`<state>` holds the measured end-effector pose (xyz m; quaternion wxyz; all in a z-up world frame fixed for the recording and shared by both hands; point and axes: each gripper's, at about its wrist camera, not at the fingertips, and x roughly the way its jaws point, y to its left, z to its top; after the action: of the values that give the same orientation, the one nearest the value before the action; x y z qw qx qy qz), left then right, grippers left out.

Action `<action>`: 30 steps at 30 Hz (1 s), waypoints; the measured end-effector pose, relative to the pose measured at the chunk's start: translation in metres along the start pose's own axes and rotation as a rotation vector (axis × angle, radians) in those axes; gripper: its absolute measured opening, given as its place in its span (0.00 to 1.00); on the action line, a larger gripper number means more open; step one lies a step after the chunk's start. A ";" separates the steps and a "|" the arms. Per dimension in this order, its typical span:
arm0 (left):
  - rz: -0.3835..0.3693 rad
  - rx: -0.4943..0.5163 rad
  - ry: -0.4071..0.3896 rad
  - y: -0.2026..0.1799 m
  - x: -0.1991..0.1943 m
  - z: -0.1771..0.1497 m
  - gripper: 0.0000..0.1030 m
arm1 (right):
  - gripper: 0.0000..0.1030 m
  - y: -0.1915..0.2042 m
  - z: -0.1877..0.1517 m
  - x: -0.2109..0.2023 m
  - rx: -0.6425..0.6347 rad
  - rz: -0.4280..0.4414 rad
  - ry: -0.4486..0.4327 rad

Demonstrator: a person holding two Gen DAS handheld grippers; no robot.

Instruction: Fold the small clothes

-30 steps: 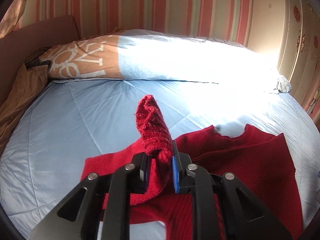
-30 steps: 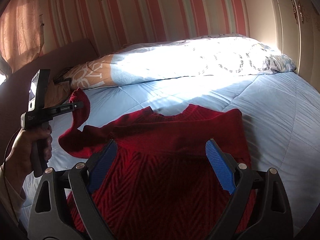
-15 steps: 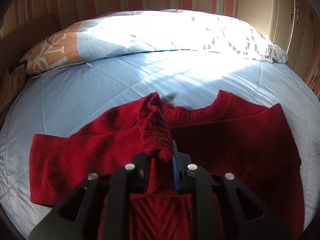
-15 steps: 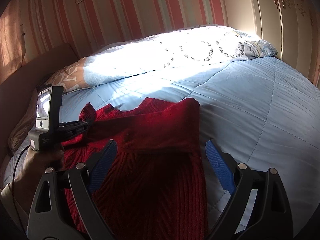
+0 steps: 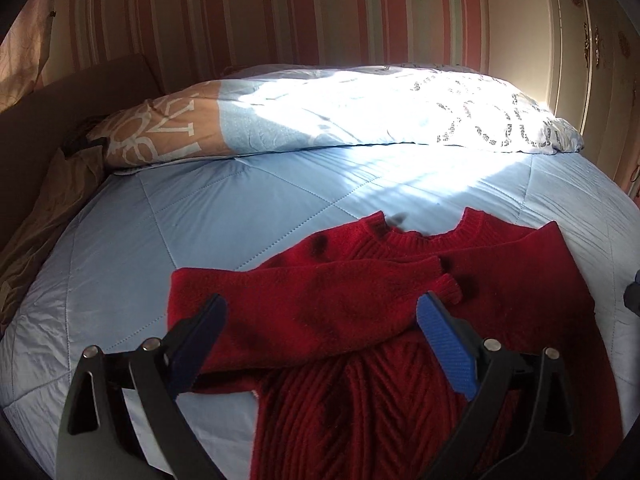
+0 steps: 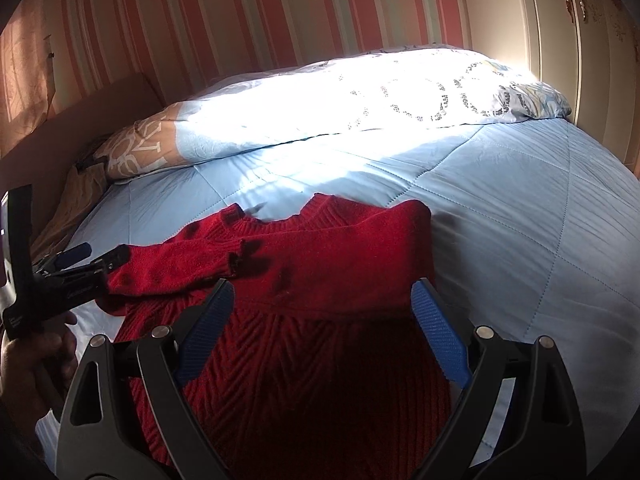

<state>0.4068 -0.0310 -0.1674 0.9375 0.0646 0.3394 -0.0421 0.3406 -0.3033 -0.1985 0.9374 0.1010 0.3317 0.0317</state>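
Looking halfway: both sleeves lie across the red sweater (image 5: 360, 380), left gripper (image 5: 320, 320) and right gripper (image 6: 322, 300) jaws spread, body fold left.

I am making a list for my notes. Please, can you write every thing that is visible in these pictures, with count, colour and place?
sweater: one, dark red, flat on the bed, both sleeves folded across the chest
quilt: one, light blue, covers the bed
pillows: long row, blue-white with a tan patterned end, at the head of the bed
brown cloth: one, at the bed's left edge
wall: pink and cream stripes, behind the bed
left tool: open, above the folded sleeve
right tool: open, above the sweater
hand: one, holds the left tool
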 end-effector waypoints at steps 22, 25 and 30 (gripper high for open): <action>0.074 -0.215 -0.149 0.161 -0.048 -0.072 0.93 | 0.56 0.112 -0.001 0.157 -0.104 -0.016 0.177; 0.069 -0.264 -0.158 0.179 -0.047 -0.067 0.93 | 0.45 0.109 -0.002 0.169 -0.065 -0.009 0.203; 0.084 -0.304 -0.159 0.196 -0.048 -0.069 0.93 | 0.09 0.111 0.001 0.170 -0.070 -0.006 0.186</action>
<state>0.3509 0.1749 -0.1709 0.9614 -0.0670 0.2634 0.0440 0.4740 -0.1739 -0.2787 0.9056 0.0639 0.4163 0.0494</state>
